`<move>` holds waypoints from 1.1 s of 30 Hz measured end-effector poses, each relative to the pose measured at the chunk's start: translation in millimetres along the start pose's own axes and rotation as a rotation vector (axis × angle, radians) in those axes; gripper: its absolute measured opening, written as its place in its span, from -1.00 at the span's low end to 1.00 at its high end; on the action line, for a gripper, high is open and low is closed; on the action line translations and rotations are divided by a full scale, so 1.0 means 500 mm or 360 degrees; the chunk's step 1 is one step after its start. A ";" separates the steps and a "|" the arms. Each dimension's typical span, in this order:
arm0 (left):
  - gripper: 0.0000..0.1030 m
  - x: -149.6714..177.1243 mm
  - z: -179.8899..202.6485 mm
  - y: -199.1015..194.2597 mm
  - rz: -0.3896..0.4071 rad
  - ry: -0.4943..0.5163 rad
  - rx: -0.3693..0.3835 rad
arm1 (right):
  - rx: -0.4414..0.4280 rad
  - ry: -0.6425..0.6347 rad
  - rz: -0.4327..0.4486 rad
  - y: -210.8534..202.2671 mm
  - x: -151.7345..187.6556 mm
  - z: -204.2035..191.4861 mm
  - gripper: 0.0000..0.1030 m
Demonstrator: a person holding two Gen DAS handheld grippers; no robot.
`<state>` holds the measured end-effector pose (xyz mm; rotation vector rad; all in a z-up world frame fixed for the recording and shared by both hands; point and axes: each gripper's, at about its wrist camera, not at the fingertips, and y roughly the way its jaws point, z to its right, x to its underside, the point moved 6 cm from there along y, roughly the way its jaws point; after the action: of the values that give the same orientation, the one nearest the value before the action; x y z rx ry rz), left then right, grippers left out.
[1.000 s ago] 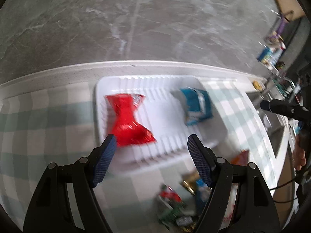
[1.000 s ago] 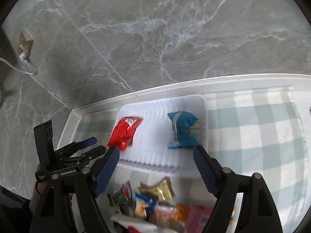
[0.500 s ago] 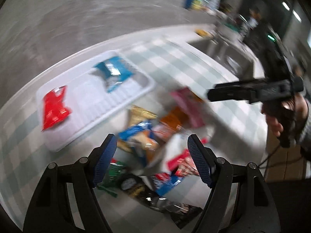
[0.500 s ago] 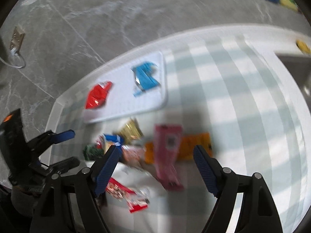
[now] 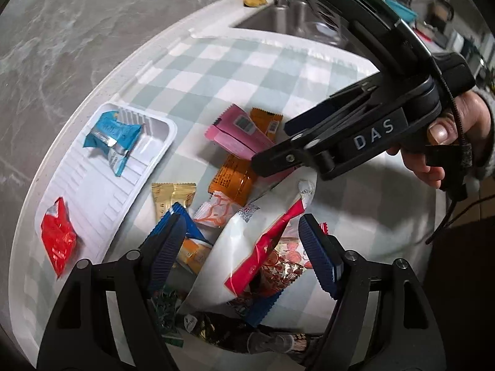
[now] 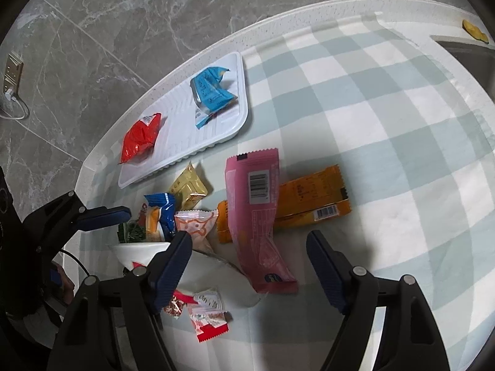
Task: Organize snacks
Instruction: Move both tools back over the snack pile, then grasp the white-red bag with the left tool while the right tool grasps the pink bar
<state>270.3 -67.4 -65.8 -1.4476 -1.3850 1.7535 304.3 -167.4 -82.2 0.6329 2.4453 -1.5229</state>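
Nearest the left camera, the left gripper (image 5: 239, 253) hung over the heap of snacks with its jaws spread wide and nothing pressed between them; the white bag with a red stripe (image 5: 247, 241) lay beneath the gap, a placement that looked like lining up for a pick rather than a grip. Around that bag the loose packets sat jumbled and overlapping, a blue wrapper (image 5: 173, 219), a pale packet with orange swirls (image 5: 216, 213) and a gold one (image 5: 173, 194), probably because none had been sorted yet. The right gripper (image 6: 247, 259) hovered low over the same heap from the other side, empty, its jaws closing slightly though nothing touched the pads; the long pink packet (image 6: 256, 216) lay under its gap, across an orange packet (image 6: 309, 207), which made it the likely next pick, being on top and free at its near end. In the left view a hand (image 5: 454, 142) held that right gripper by its handle, angled down toward the pile. Beyond the heap, near the back edge of the checked cloth (image 6: 371, 108), stood the white tray (image 6: 185, 142), set clear of the pile so that sorted things stayed apart: a red packet (image 6: 140, 137) lay at one end and a blue packet (image 6: 210, 92) at the other, well apart, leaving the ribbed middle bare for more. Farthest off were a sink (image 5: 297, 21) and the grey marbled wall (image 6: 154, 15).
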 end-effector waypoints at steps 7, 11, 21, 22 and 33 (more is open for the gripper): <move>0.44 -0.008 0.012 0.037 -0.0064 0.0174 -0.0043 | -0.0007 -0.0014 -0.0026 0.026 -0.001 0.002 0.41; 0.44 -0.011 0.017 0.055 -0.0094 0.0245 -0.0064 | -0.0024 -0.0020 -0.0044 0.035 -0.001 0.002 0.29; -0.06 -0.004 0.043 0.093 -0.0155 0.0380 -0.0026 | -0.0009 -0.0104 -0.0100 0.066 0.003 -0.004 -0.35; -0.19 -0.003 0.043 0.098 -0.0165 0.0376 -0.0024 | -0.0019 -0.0114 -0.0098 0.067 0.003 -0.006 -0.37; -0.30 0.005 0.009 0.078 -0.0095 0.0118 0.0166 | -0.0247 0.0047 -0.0058 0.034 0.001 0.017 -0.59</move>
<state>274.2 -81.7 -102.0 -1.3870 -1.2669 1.6919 310.9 -168.6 -99.9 0.5886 2.5789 -1.3281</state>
